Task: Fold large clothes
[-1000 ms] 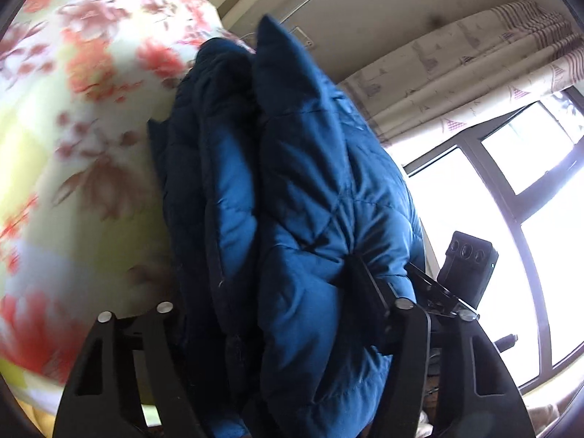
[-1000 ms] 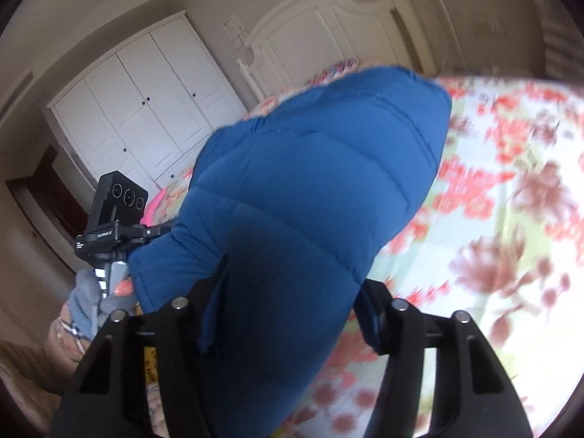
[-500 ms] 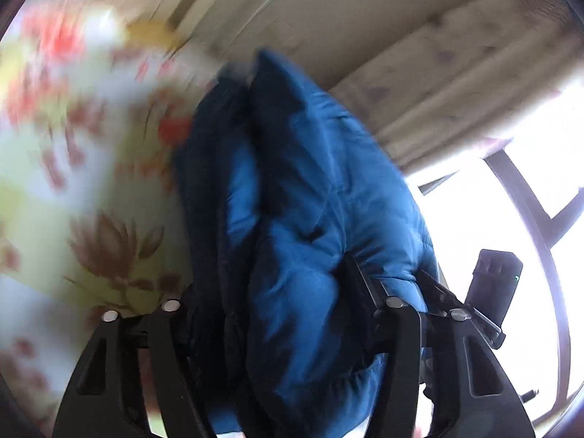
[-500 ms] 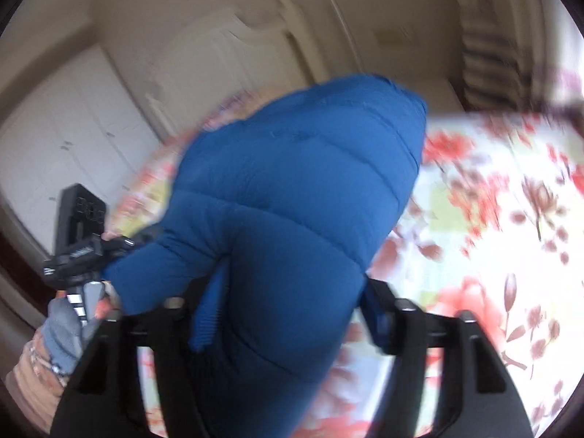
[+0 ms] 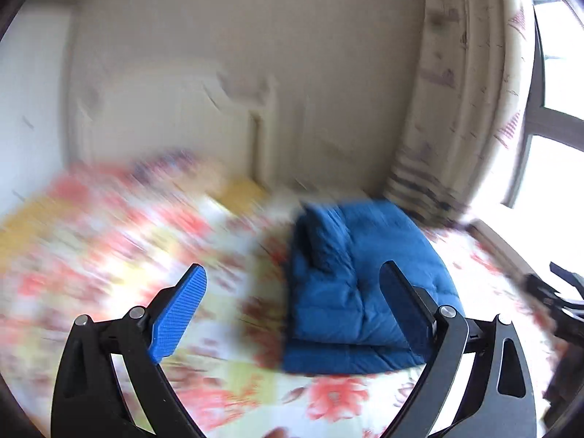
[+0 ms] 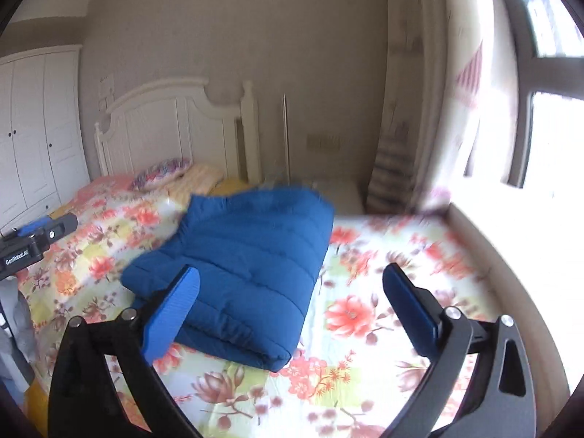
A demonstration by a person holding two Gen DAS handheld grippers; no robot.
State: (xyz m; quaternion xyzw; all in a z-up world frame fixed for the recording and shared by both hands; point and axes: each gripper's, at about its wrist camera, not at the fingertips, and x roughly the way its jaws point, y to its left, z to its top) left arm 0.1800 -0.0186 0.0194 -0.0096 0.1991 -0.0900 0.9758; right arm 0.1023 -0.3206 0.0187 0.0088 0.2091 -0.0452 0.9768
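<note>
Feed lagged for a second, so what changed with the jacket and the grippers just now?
Both grippers let go: the left gripper and right gripper are now open and pulled back. The jacket, earlier clamped in both, lies folded on the bed. It stays folded.

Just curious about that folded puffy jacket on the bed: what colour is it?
Deep blue, quilted jacket; it shows best in the right wrist view.
</note>
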